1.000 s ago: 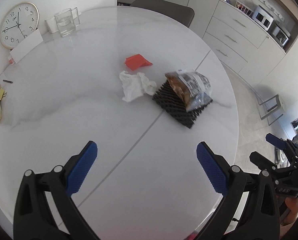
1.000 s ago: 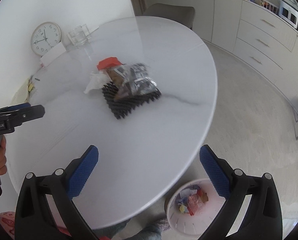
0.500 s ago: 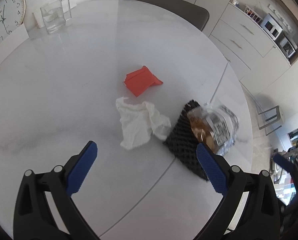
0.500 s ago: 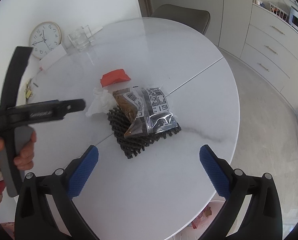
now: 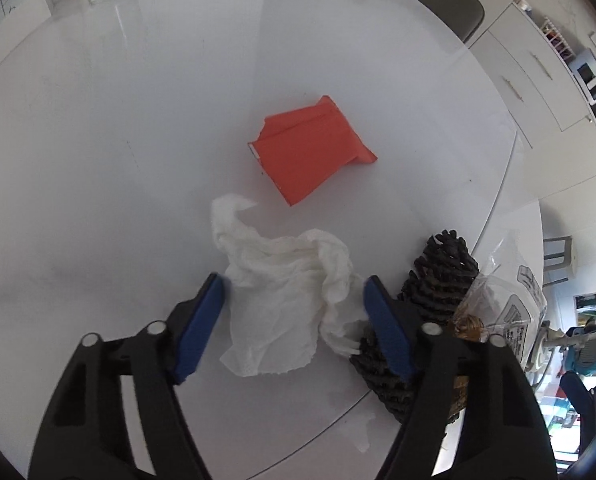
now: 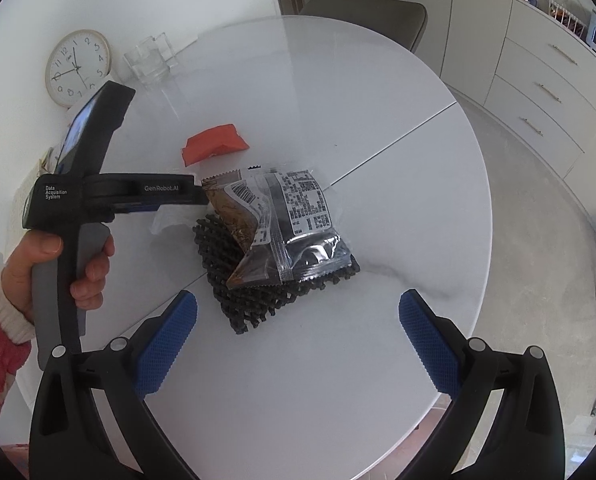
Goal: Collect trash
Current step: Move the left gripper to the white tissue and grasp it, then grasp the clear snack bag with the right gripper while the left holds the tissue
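Now the left gripper is straddling the crumpled white paper tissue, spread (right gripper also spread); closing risks snagging the adjacent black foam mesh.

It was a home dining area beside a kitchen: a round white marble-look table stood by a grey upholstered chair, cream drawer cabinets lined the wall, and a round gold-rimmed wall clock leaned nearby.
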Available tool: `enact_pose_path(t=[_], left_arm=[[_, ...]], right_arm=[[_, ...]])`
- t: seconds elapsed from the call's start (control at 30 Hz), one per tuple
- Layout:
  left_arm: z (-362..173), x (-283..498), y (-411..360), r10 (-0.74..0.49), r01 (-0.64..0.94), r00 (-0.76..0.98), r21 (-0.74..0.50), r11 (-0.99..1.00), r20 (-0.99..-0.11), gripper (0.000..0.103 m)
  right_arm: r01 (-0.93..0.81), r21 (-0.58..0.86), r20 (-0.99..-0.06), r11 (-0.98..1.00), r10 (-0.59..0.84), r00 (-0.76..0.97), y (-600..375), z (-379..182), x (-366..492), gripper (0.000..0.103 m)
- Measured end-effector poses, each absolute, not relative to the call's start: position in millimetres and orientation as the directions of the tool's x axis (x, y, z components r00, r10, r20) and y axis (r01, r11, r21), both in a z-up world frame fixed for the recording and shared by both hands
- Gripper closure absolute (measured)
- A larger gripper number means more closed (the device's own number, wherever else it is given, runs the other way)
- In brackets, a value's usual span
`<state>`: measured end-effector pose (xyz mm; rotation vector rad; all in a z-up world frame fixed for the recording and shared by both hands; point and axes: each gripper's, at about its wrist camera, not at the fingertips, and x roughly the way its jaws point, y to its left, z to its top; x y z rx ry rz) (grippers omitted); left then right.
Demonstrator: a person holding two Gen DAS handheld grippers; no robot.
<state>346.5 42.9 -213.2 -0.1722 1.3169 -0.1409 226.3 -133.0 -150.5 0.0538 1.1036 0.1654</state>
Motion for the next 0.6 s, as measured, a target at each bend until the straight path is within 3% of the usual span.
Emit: enact_pose_path(t=[0.07, 0.17, 0.5, 0.57, 0.6], left_arm=[[-212, 348, 42, -0.193, 0.017, 0.242, -0.195, 0.981, -0.951, 0.068], [-209, 349, 46, -0.21, 0.023, 0.239, -0.21, 0.977, -0.948, 0.082], [-177, 320, 78, -0.185, 0.024, 0.294, -0.186, 0.982, -0.938, 0.083], [-174, 311, 83, -0.18, 0.032, 0.288, -0.179, 0.983, -0.94, 0.083], [-172, 306, 86, -0.175, 0.032, 0.29, -0.174, 0.984, -0.941, 0.083]], right_arm=[[-0.115, 0.122, -0.885, 0.986, 0.16, 0.437, -131, -152, 234, 0.003], [-0.128, 0.124, -0.883, 0.984, 0.168, 0.439, -129, -153, 247, 0.003], [-0.148, 0.127, -0.911, 0.981, 0.175, 0.374, -120, -183, 303, 0.003], [-0.175, 0.128, -0.913, 0.976, 0.185, 0.364, -115, -187, 305, 0.011], [-0.188, 0.129, -0.914, 0.974, 0.19, 0.358, -112, -187, 305, 0.031]])
